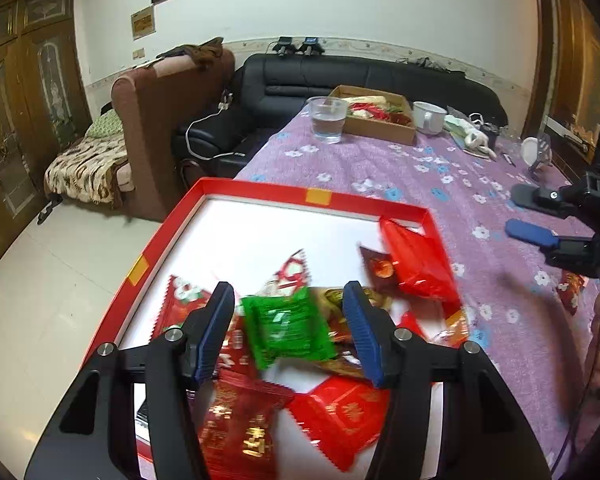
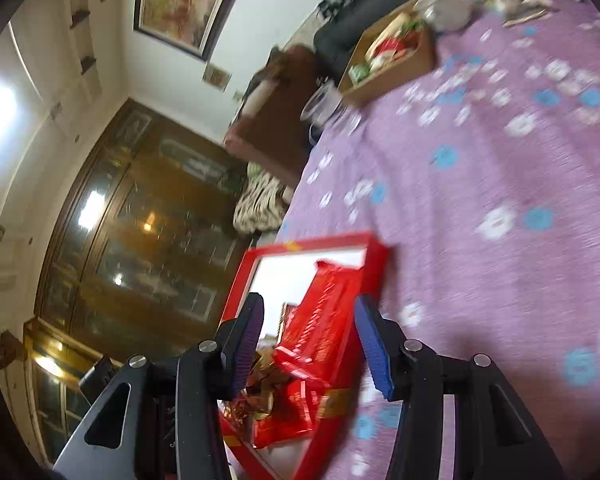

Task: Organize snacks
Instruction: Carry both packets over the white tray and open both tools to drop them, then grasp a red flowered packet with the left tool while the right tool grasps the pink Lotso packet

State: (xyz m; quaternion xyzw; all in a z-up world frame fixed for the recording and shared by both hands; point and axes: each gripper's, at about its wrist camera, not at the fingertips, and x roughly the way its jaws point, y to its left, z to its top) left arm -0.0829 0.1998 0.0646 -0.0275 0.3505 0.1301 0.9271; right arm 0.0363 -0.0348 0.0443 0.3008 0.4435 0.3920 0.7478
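Purple floral tablecloth [image 1: 380, 168] covers the table, black sofa [image 1: 340, 76] behind it. Left wrist view: red-rimmed tray [image 1: 260, 192] with white floor sits at the near table edge, holding a pile of snack packets. Left gripper [image 1: 290, 332] hangs over the pile, jaws wide apart, gripping nothing; blurred green packet [image 1: 288, 330] sits between the fingers, not pinched. Long red packet [image 1: 418, 264] leans on the tray's right rim. Right gripper [image 1: 518, 214] sits off to the right above the cloth, jaws apart, empty. Cardboard box [image 1: 380, 128] of snacks and a clear cup [image 1: 328, 118] at the far end. Right wrist view: tilted, blurred; right gripper [image 2: 310, 344] spread wide, empty, over the tray [image 2: 376, 264] corner with long red packet [image 2: 320, 320] ahead.
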